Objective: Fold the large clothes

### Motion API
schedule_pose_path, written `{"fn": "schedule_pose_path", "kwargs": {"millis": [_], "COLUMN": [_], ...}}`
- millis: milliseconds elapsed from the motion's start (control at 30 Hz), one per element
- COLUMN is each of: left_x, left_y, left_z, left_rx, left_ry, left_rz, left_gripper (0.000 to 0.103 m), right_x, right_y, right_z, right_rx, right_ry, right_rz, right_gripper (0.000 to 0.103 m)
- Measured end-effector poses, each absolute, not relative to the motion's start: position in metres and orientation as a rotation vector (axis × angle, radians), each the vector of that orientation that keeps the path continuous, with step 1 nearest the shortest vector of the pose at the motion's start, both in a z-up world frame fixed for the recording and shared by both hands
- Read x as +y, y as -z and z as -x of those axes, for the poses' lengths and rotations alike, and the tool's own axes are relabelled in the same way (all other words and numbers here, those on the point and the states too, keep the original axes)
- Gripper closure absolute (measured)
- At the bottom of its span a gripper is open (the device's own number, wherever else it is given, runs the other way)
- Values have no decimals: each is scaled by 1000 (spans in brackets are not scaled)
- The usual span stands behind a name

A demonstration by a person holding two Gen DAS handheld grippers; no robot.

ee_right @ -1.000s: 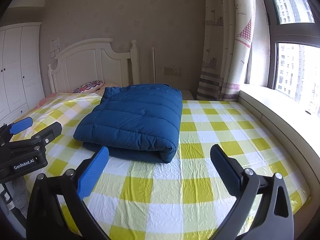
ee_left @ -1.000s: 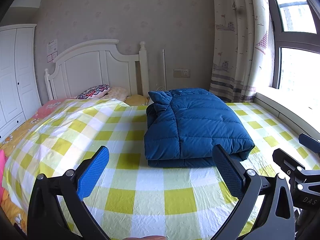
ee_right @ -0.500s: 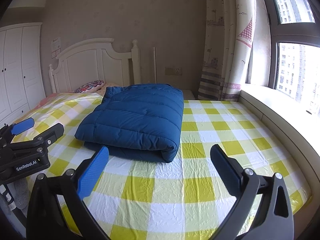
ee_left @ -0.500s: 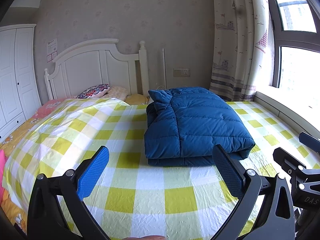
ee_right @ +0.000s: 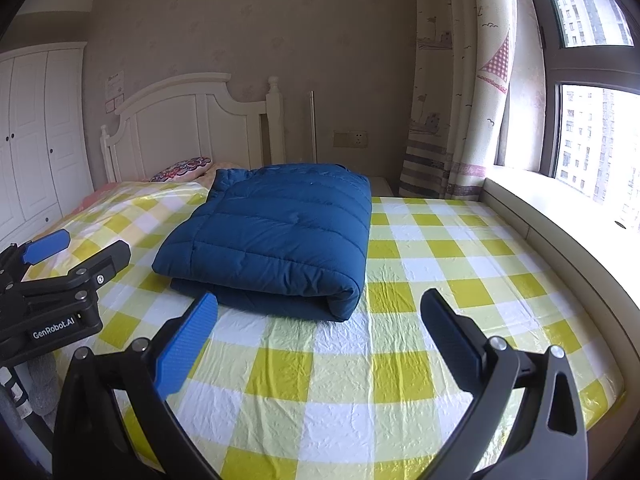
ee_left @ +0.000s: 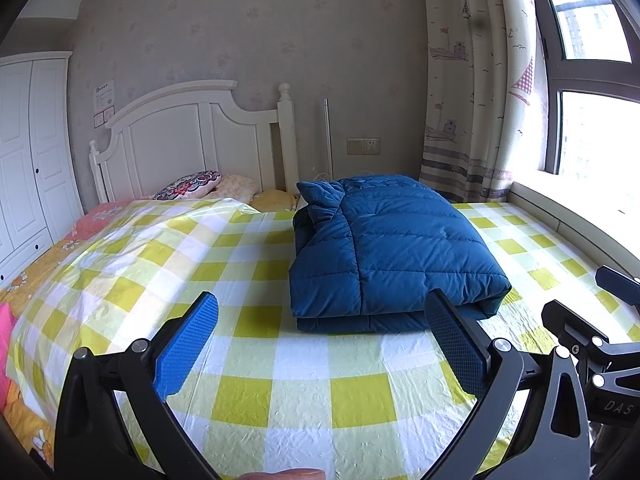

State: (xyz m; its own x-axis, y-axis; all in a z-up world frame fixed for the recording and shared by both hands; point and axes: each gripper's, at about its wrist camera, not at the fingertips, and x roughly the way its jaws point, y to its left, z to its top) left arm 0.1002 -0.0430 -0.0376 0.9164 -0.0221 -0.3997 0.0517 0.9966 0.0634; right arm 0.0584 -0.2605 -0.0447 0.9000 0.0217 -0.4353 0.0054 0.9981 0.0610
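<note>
- Jacket point(ee_left: 392, 248), blue and quilted, lies folded on the checked sheet point(ee_left: 280, 360) in the left wrist view, collar toward the headboard point(ee_left: 188, 140). Left gripper point(ee_left: 320, 344) hangs above the sheet just short of it, fingers apart and empty.
- Right wrist view: jacket point(ee_right: 276, 232) lies ahead and left; right gripper point(ee_right: 320, 340) is spread wide, holding nothing.

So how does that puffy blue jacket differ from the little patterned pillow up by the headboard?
The folded blue quilted jacket is one plain colour; the small flower-patterned pillow is multicoloured. The jacket looks far bigger and lies folded in layers mid-bed on the yellow-and-white checked sheet, while the pillow rests beyond it, against the white wooden headboard. Both look soft and padded, and neither hand-held gripper touches them.
</note>
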Motion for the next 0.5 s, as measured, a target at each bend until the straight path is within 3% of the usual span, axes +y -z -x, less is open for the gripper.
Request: {"fn": "schedule_pose_path", "kwargs": {"millis": [233,367,500], "left_x": [-45,-29,26], "left_y": [43,61,68], "left_z": [-99,-140,-187], "left_rx": [360,568,624], "left_ry": [64,163,42], "left_rz": [-96,-79,-65], "left_gripper": [4,4,4], "right_x": [-258,-262,-291], "right_y": [51,65,70], "right_z": [-61,-71,-86], "right_rx": [470,512,563], "right_ry": [-15,-32,-61], "right_rz": [-55,-69,-110], "right_gripper": [2,2,3]}}
